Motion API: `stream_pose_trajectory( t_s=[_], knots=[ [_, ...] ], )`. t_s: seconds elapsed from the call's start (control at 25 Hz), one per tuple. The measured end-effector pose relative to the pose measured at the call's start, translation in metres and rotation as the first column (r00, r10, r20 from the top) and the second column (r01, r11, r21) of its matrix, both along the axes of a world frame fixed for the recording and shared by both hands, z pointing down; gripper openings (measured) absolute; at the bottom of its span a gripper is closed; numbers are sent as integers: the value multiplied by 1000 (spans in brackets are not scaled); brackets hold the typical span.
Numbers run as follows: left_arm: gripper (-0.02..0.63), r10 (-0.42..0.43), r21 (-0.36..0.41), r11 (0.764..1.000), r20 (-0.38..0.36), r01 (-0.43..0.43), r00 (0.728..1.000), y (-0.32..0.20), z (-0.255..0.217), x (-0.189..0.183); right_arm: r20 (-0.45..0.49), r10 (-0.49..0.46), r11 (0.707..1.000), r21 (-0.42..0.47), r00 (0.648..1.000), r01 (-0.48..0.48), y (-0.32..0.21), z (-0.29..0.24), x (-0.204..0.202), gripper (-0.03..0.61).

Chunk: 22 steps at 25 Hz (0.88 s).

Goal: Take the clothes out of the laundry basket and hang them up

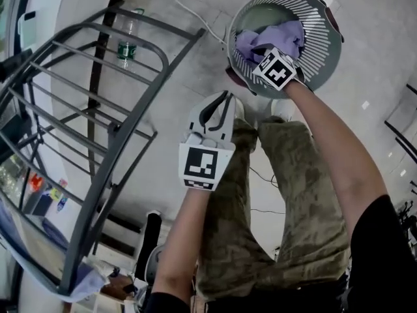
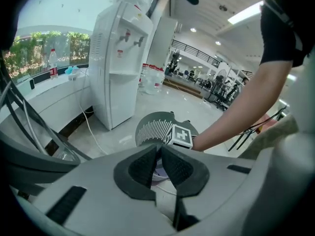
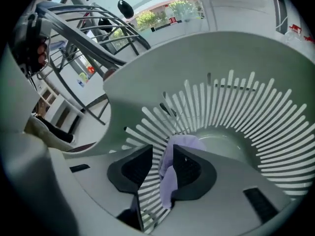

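A round grey-green laundry basket (image 1: pixel 326 38) with slotted walls stands on the floor at the upper right of the head view. A lavender cloth (image 1: pixel 273 38) lies bunched inside it. My right gripper (image 3: pixel 165 154) reaches down into the basket (image 3: pixel 236 107), jaws apart. A fold of the lavender cloth (image 3: pixel 171 181) hangs in the gap against the right-hand pad, and basket slats show between it and the other pad. My left gripper (image 1: pixel 221 100) hovers over the floor short of the basket, shut and empty (image 2: pixel 160 149).
A dark metal drying rack (image 1: pixel 98 109) fills the left of the head view, with a pale cloth (image 1: pixel 39 253) on its lower end. A green bottle (image 1: pixel 127 44) and a white cable (image 1: pixel 189 12) lie beyond it. A white water dispenser (image 2: pixel 123 58) stands behind the basket.
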<state>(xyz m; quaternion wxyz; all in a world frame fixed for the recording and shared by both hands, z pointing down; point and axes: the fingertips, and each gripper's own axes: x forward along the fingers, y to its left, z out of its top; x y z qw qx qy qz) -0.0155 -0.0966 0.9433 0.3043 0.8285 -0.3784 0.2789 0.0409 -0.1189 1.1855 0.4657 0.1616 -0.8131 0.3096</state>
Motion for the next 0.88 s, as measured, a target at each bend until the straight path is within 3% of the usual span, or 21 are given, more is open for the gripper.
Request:
stream_pose_trajectory(
  t_s=[0.32,0.44,0.56,0.6,0.68,0.88],
  knots=[
    [14,-44,-22,999,-18,44,999,1,24,-17,-30,57,998,-30,998,-58,1,56,-1,106],
    [14,-97,-29,995,-24,96,995,0,28,-25,-31,40,999,-11,999,-40,-2,67,-5,116],
    [14,-92,-29,995,-18,92,996,4,33,-26,-65,8,1000,-7,998,-8,1,76,-9,115],
    [14,-82,-32,996,-12,82,997,6,34,-27,-82,4,1000,-10,997,-5,2,79,-9,109],
    [14,-77,-45,996,-3,77,997,11,35,-29,-111,5,1000,-11,994,-6,2,79,-5,34],
    [14,-100,-78,992,-1,99,995,22,28,-30,-32,89,996,15,995,-89,-10,37,5,20]
  ],
)
